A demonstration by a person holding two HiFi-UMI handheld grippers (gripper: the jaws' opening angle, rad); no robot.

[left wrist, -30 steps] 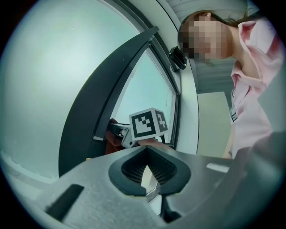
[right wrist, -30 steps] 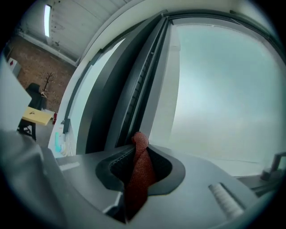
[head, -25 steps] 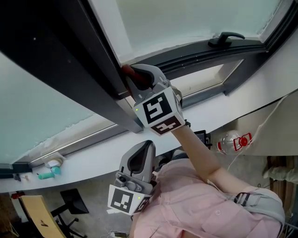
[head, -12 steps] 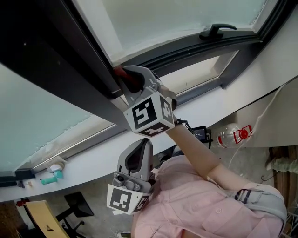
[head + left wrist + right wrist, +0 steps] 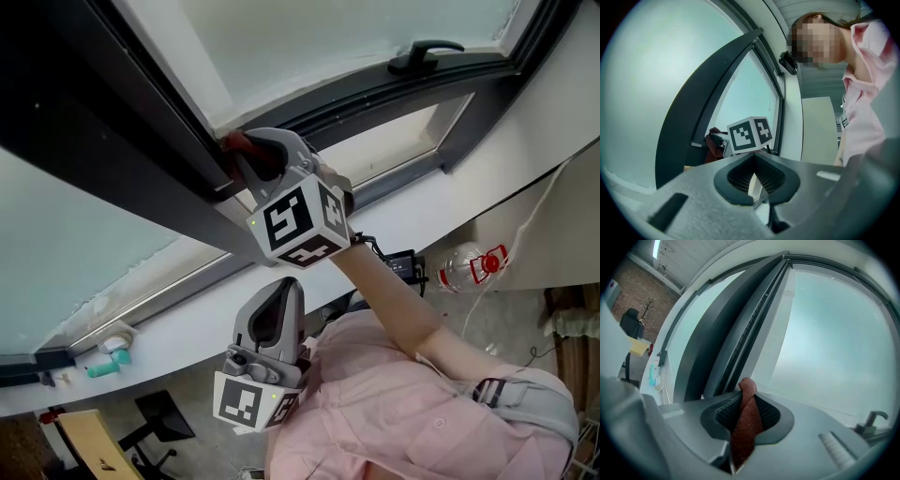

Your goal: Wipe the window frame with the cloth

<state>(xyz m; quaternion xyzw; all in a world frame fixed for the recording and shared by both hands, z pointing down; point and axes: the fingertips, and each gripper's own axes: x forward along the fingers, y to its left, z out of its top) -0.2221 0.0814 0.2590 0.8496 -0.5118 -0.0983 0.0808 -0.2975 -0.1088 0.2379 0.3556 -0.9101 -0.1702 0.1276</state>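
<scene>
Low at the left, the left tool (image 5: 284, 298) hangs idle near the person's pink shirt, its jaws closed on nothing. Further right, the right tool (image 5: 246, 157) is raised to the dark window frame (image 5: 141, 141). It pinches the reddish-brown cloth (image 5: 238, 146) between its pads, and the bunched end of the cloth presses against the frame's edge beside the pale glass. The window handle (image 5: 427, 56) sits well apart at the upper right.

The wiping stroke looks to be under way. The next move calls for sliding the cloth along the frame with steady pressure and an unchanged grip.

Against a second ago, the cloth sits at nearly the same spot on the frame. The right tool's marker cube has turned slightly, and the left tool has stayed low.
</scene>
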